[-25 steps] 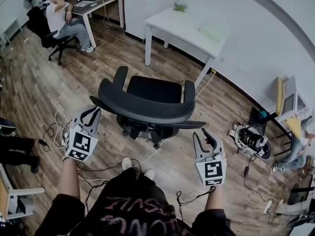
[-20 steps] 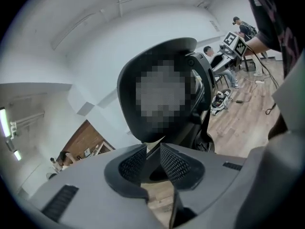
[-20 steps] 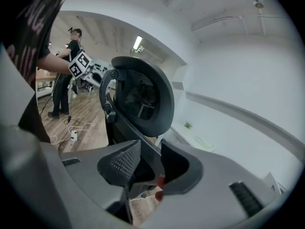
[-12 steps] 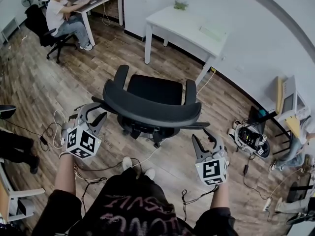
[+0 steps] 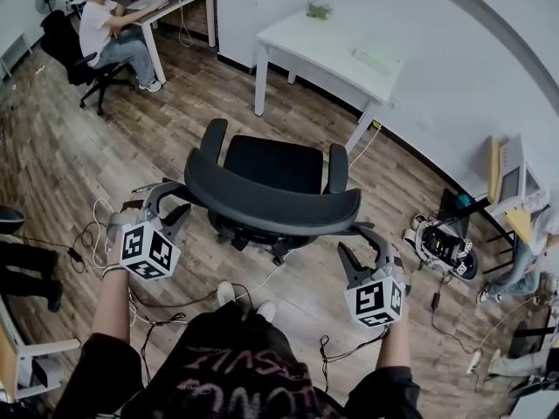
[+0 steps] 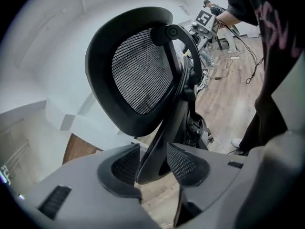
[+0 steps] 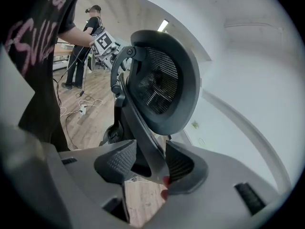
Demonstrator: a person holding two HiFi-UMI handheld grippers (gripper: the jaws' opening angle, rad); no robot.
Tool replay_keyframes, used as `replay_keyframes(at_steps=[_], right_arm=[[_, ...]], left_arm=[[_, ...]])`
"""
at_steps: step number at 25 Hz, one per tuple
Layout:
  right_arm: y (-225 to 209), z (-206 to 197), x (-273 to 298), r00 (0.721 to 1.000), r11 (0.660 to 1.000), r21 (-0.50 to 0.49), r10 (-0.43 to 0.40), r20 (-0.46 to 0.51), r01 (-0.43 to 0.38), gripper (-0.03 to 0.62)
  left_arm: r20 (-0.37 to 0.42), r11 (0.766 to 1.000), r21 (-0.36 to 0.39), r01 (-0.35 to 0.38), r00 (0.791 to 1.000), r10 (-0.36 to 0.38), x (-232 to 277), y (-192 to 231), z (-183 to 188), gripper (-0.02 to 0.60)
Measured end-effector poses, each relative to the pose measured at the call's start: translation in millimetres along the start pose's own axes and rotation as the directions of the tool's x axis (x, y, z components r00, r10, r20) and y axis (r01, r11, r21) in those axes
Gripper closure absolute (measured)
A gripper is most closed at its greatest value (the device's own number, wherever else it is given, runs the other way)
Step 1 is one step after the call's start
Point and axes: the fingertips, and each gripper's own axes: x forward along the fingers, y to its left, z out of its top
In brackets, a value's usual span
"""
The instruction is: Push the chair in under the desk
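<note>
Head view: chair [image 5: 271,168] on wood floor [image 5: 70,147], well apart from white desk [image 5: 323,55], base [image 5: 278,251] mostly hidden under backrest [image 5: 271,201]. Left gripper [image 5: 170,206] and right gripper [image 5: 358,243] released, jaws just opened wider, each loosely straddling a backrest strut [image 6: 159,147]; strut ends cut off behind pads [image 6: 186,163].

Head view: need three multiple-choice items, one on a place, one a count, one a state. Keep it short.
1. Where is the small green plant?
A) on the white desk
B) on a shelf
C) on a windowsill

2. How many armrests does the black office chair show?
A) none
B) two
C) four

3. How does the chair stand relative to the white desk?
A) pushed in under it
B) tipped on its side
C) upright, clear of it

Key:
1 A, the plant sits at the desk's far edge.
2 B, one stands at each side of the seat.
3 C, wood floor shows between chair and desk.
</note>
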Motion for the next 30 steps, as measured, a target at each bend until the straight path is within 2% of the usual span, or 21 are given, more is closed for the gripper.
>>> replay_keyframes(at_steps=[10,15,18,25,30], right_arm=[[3.0,-4.3,14.1,0.998,0.997,-0.068,0.024,-0.064,-0.029,0.395],[0.6,-6.5,20.0,0.995,0.993,-0.114,0.024,-0.092,-0.034,0.395],[0.4,-9.1,26.5,0.993,0.989,-0.142,0.016,-0.118,-0.033,0.395],[2.6,-9.6,29.1,0.994,0.989,-0.138,0.031,-0.101,-0.045,0.392],[6.4,-9.6,30.7,0.994,0.989,-0.137,0.050,-0.101,-0.063,0.377]], left_arm=[[0.000,0.997,0.056,0.056,0.998,-0.056,12.0,-4.1,0.4,0.388],[-0.035,0.989,0.112,0.094,0.995,-0.091,19.6,-9.5,-2.4,0.386],[-0.032,0.988,0.104,0.114,0.993,-0.111,21.4,-10.3,-3.5,0.382],[-0.035,0.985,0.107,0.133,0.991,-0.130,25.0,-12.0,-4.5,0.367],[-0.071,0.976,0.160,0.149,0.988,-0.139,36.4,-19.2,-6.3,0.354]])
